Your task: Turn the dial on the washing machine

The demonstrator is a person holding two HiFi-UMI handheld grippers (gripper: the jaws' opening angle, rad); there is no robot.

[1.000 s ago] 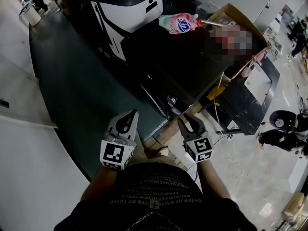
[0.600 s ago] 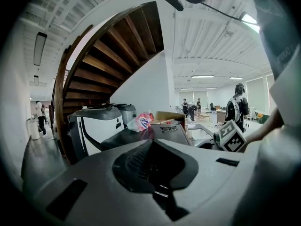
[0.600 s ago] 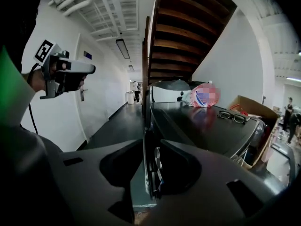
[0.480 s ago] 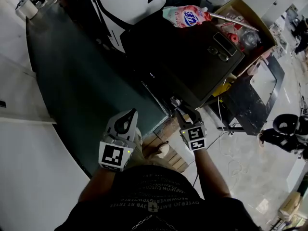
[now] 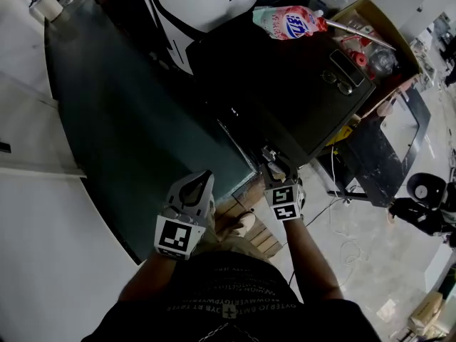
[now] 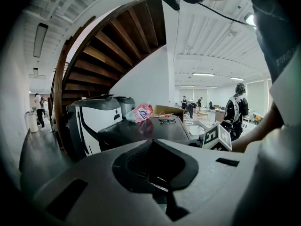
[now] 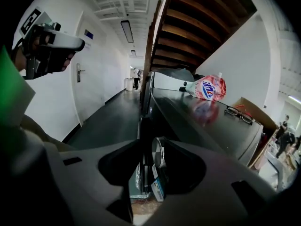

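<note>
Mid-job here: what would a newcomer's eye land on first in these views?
The pink detergent pouch lying at the far edge of the dark washing machine top, with a pair of glasses nearby. Next, the right gripper at the machine's front corner, its jaws just opening with the silver dial between them, while the left gripper hangs shut off to the side.

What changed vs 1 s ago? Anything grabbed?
The right gripper moved forward to the front edge of the washing machine; its jaws have just been opening, with the dial between them, not clamped. The left gripper barely shifted, shut and empty. The pouch on top stayed put.
</note>
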